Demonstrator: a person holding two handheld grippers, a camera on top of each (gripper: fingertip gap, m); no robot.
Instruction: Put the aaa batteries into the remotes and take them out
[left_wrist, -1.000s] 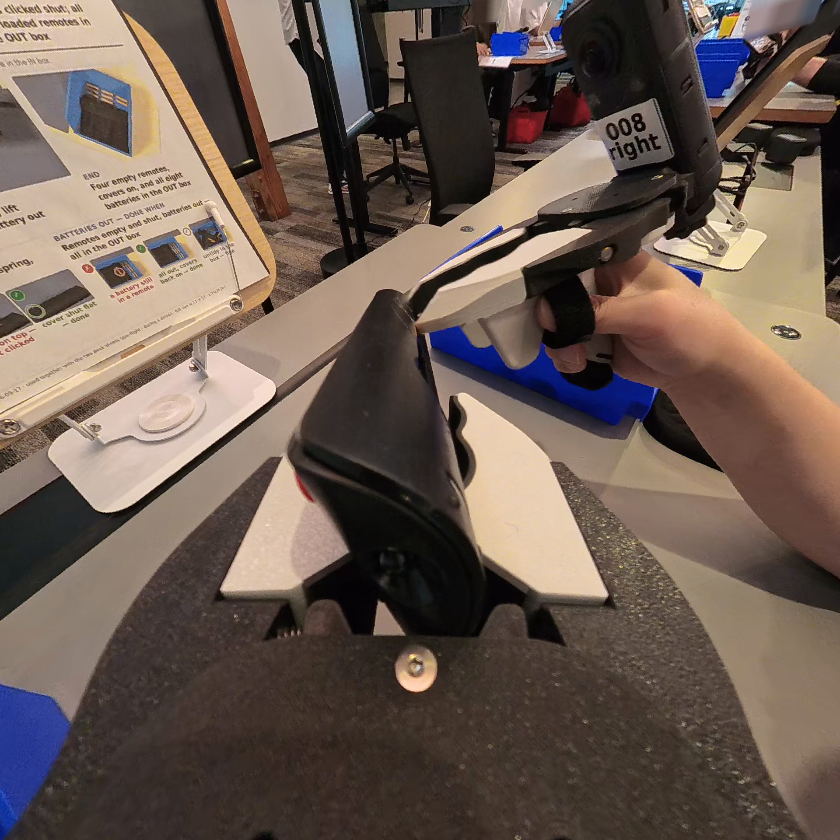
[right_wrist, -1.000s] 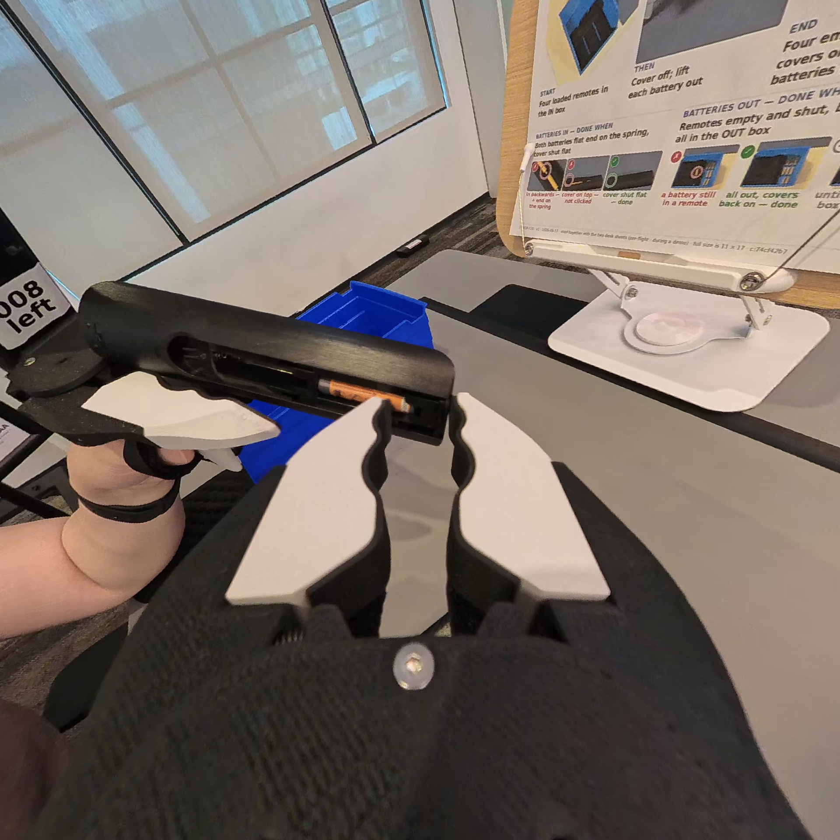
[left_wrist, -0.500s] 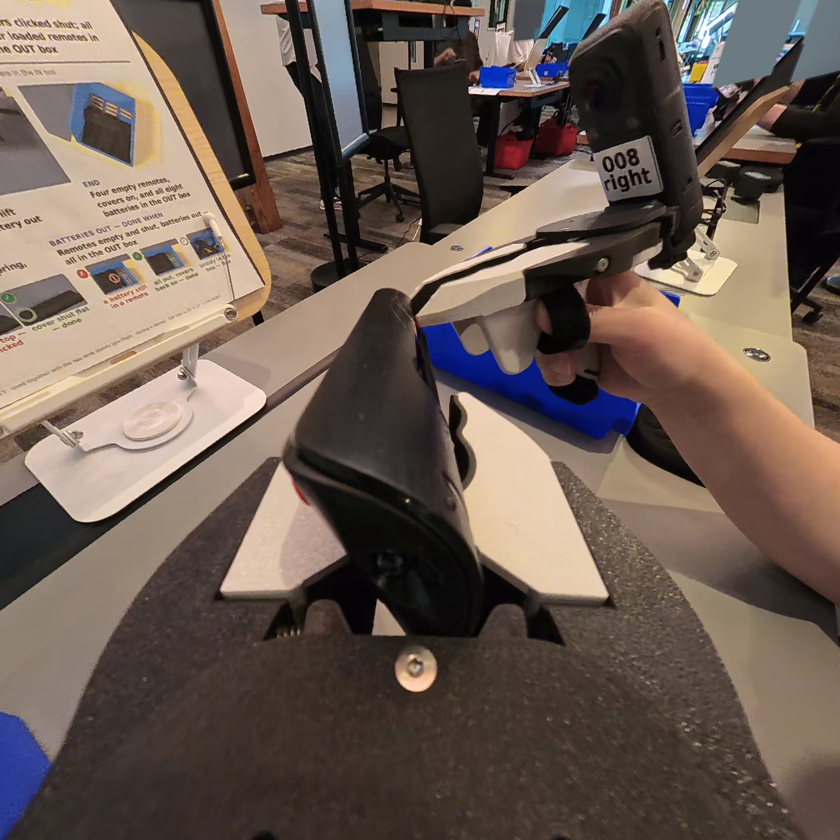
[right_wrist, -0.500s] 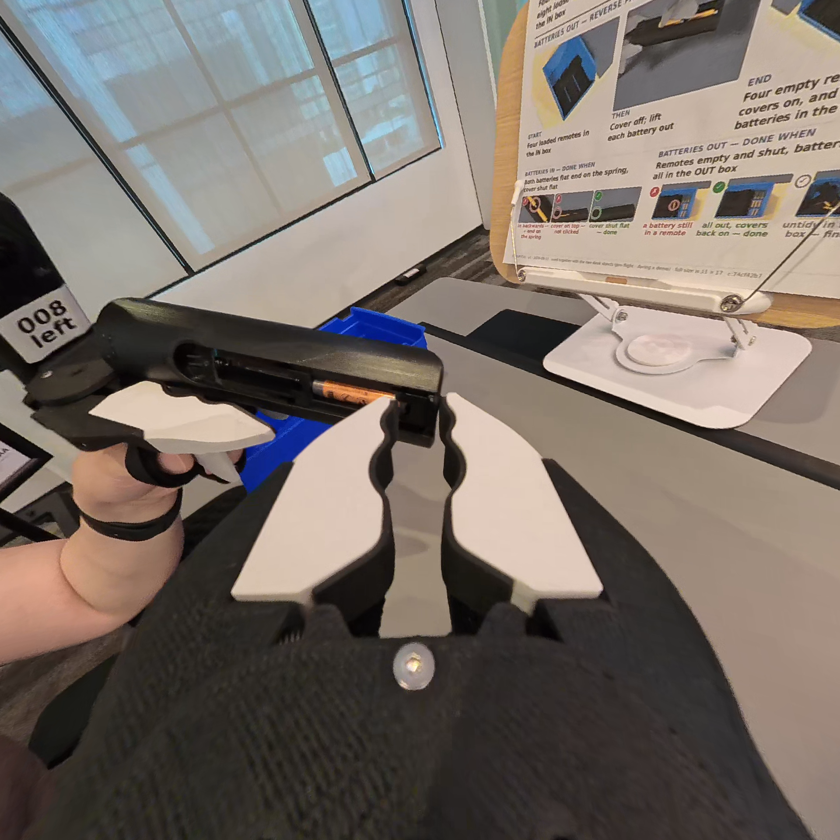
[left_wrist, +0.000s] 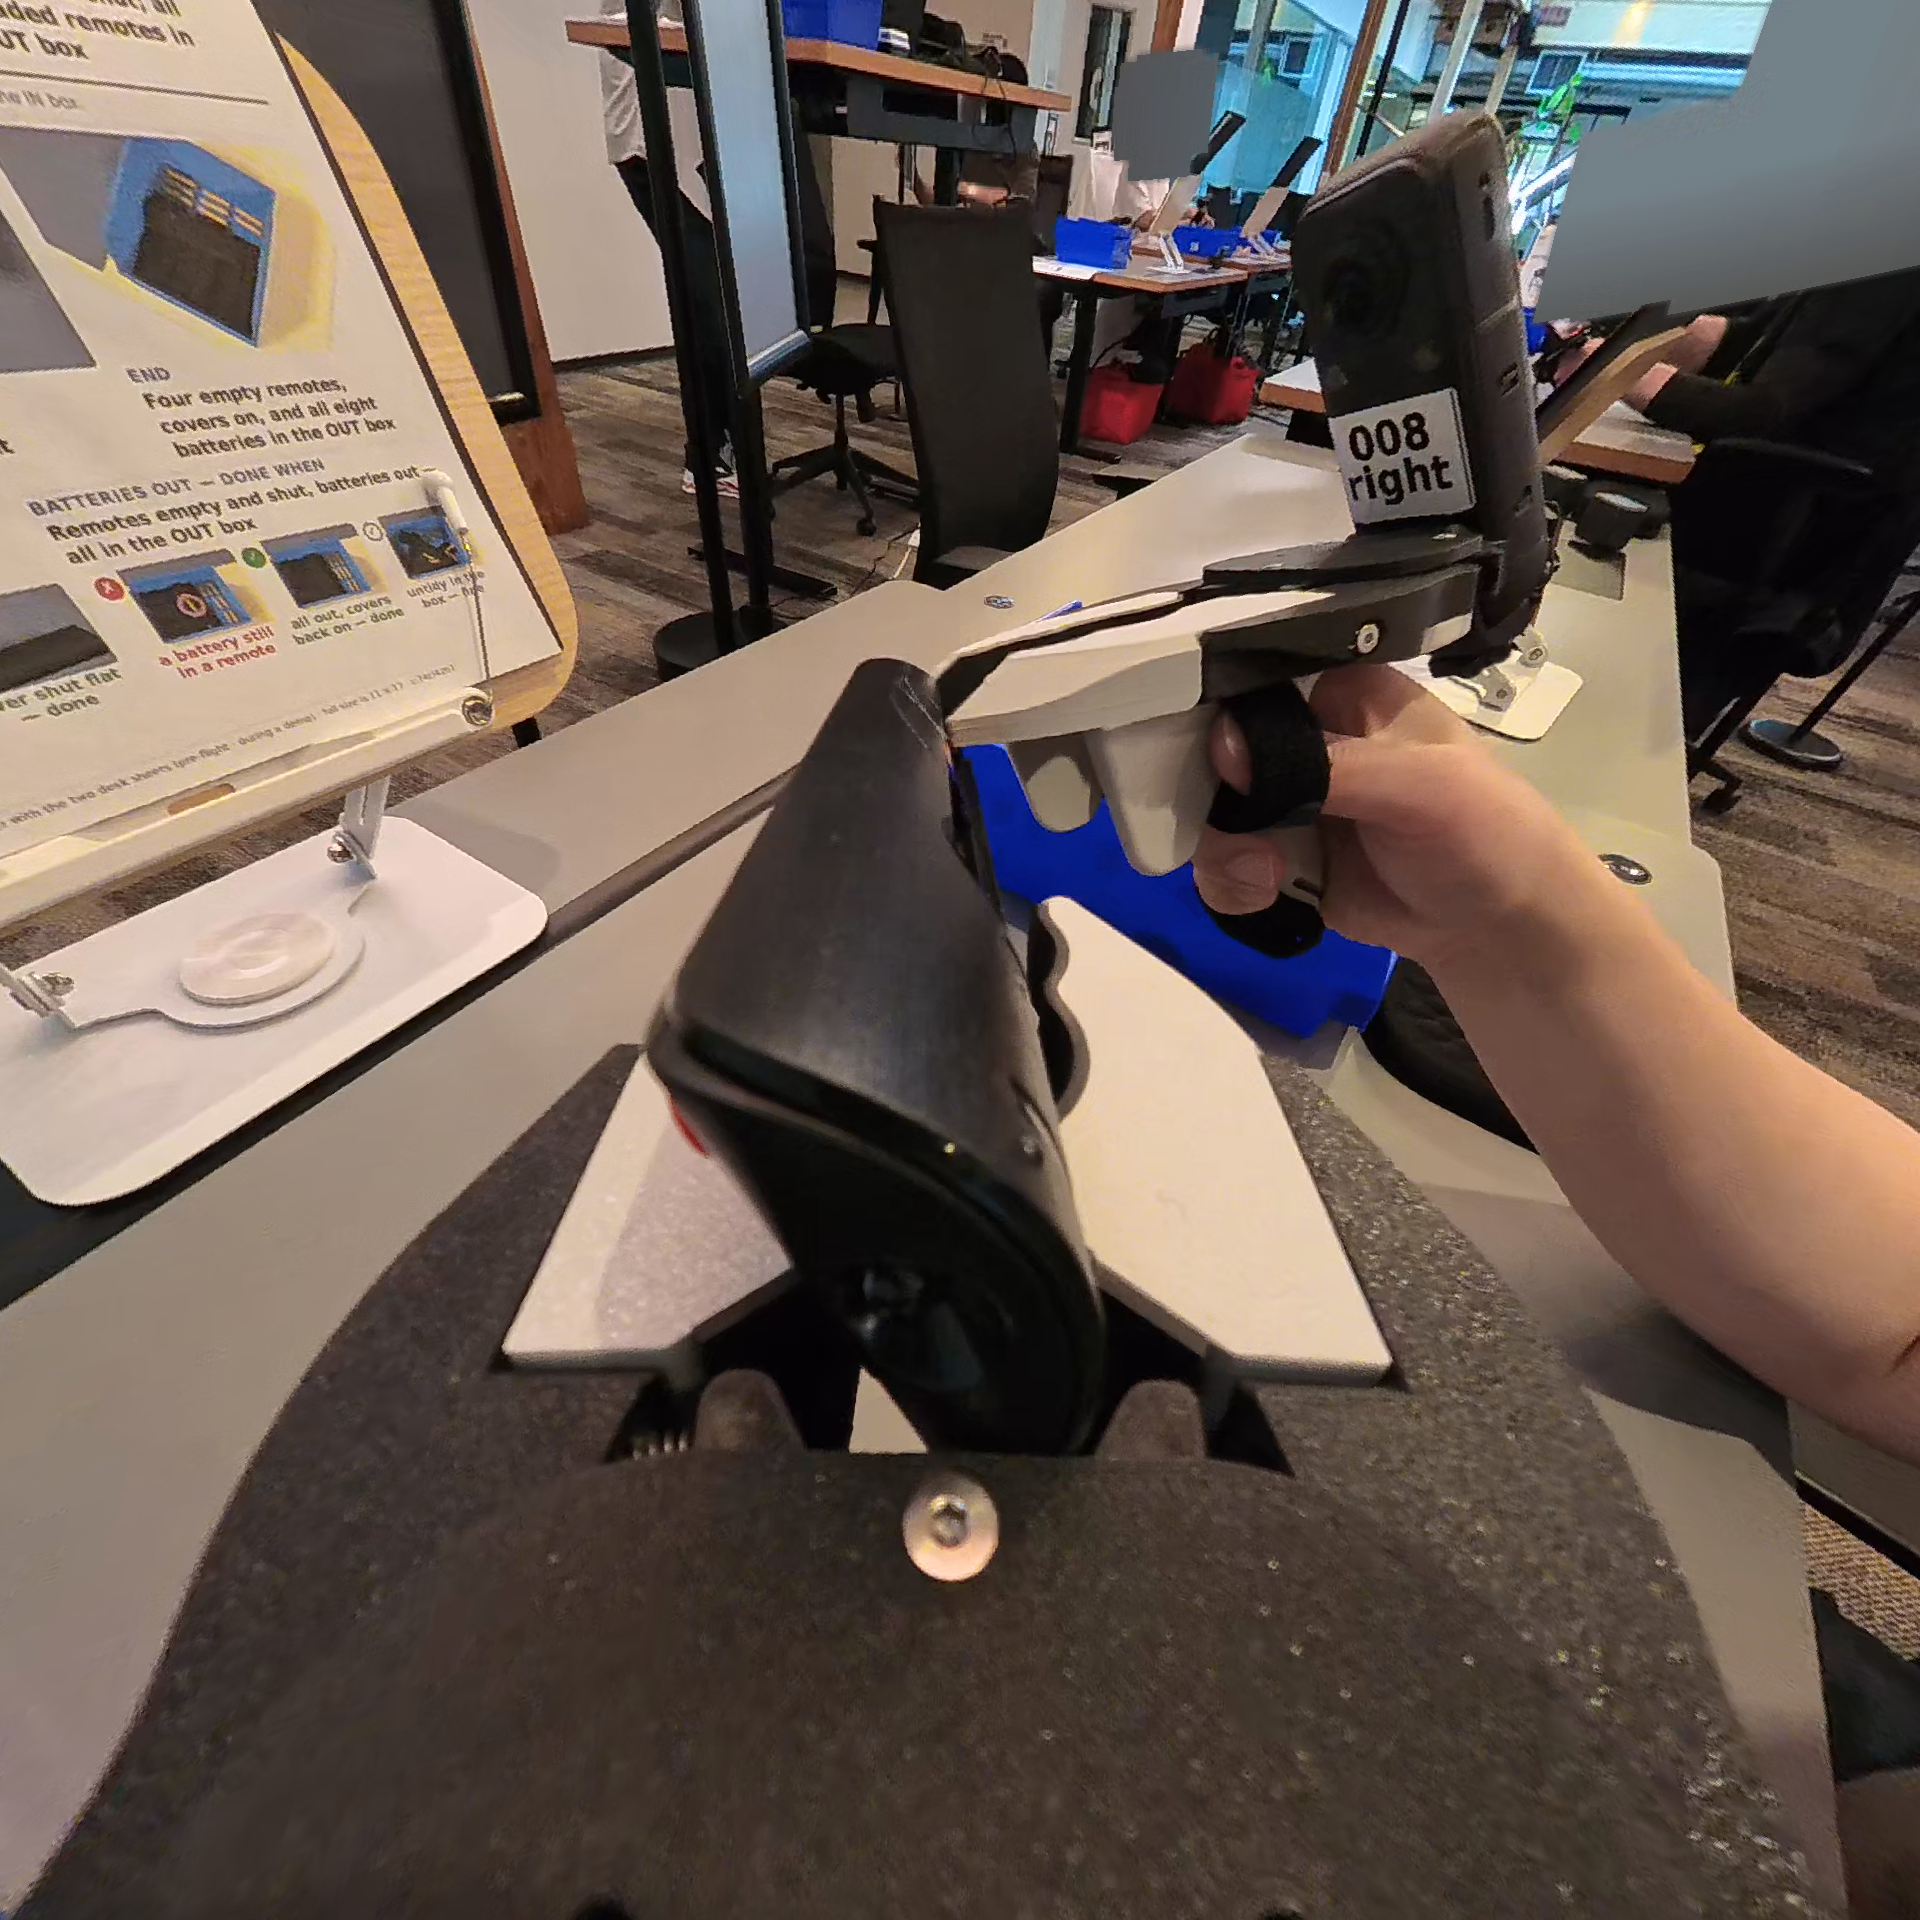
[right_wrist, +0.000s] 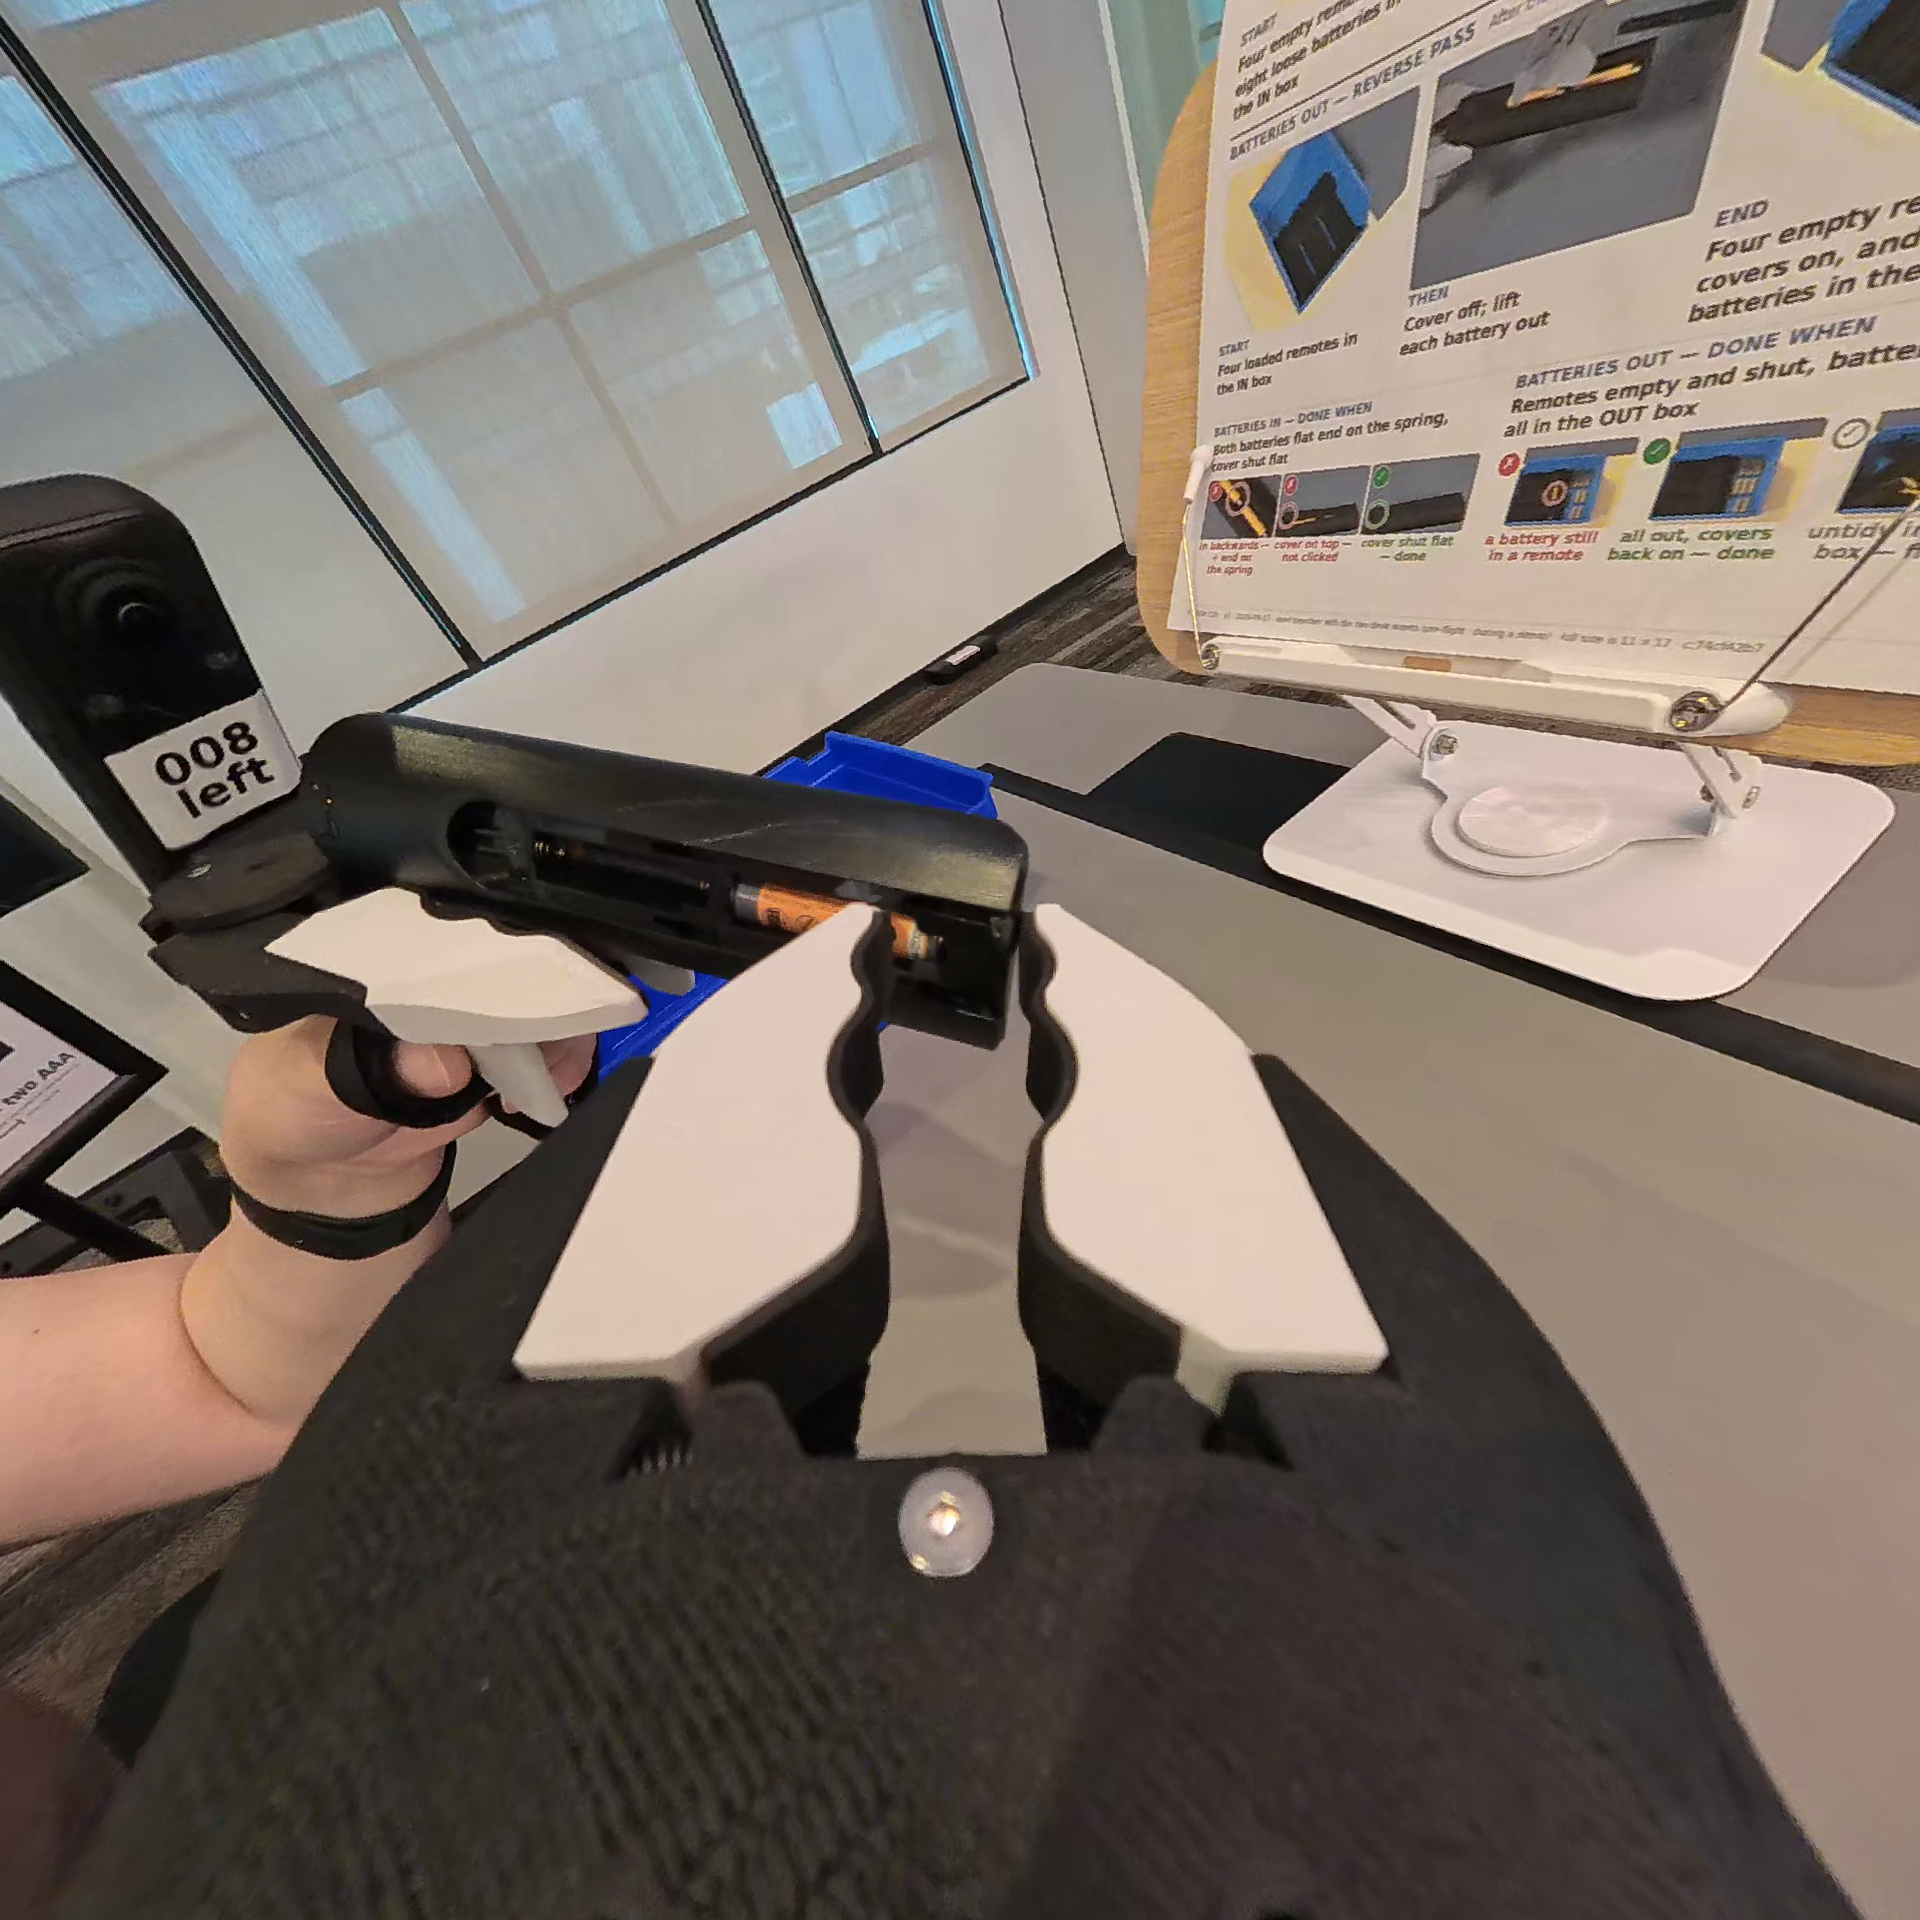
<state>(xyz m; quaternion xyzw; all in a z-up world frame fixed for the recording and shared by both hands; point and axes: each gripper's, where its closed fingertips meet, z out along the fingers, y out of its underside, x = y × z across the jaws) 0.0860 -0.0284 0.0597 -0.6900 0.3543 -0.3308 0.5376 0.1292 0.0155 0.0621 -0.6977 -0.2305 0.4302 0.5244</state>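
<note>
My left gripper pinches the black plastic remote; right gripper, jaws spread, should straddle the orange battery squarely, then lift.

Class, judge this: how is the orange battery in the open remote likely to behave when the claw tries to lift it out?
The battery is round and smooth, so it may slip or roll. It sits deep in the remote, leaving little to grip. The right claw is open at it.

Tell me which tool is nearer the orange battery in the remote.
Right. The right tool has its tips at the orange battery in the remote; the left tool clamps the remote's other end.
</note>
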